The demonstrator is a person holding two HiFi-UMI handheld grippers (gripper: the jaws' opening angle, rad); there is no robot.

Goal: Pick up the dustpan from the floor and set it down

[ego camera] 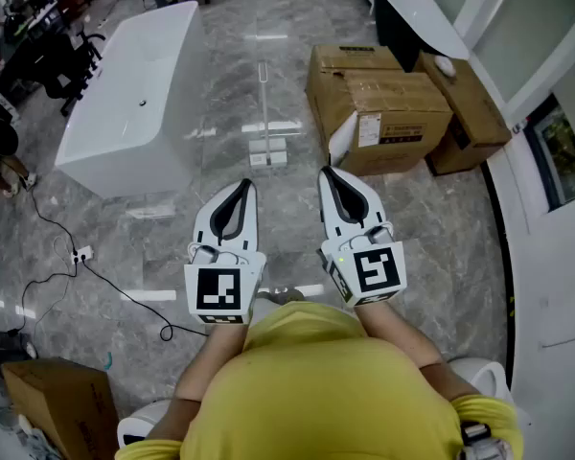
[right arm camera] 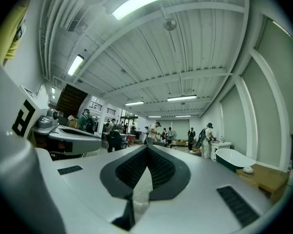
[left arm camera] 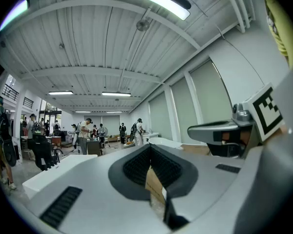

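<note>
Dustpan [ego camera: 267, 153]: pale, whitish, small in the head view. It rests on the glossy grey marble-look floor [ego camera: 225, 75]. The low pan part sits on the ground, and a thin light handle [ego camera: 264, 103] rises from it, looking upright (hard to be sure from this steep angle). It stands in the open lane between the white bathtub [ego camera: 125, 94] to the left and the cardboard boxes [ego camera: 383, 113] to the right, touching neither. Nothing holds it. The pan's exact shape and its opening side are too small to tell.
</note>
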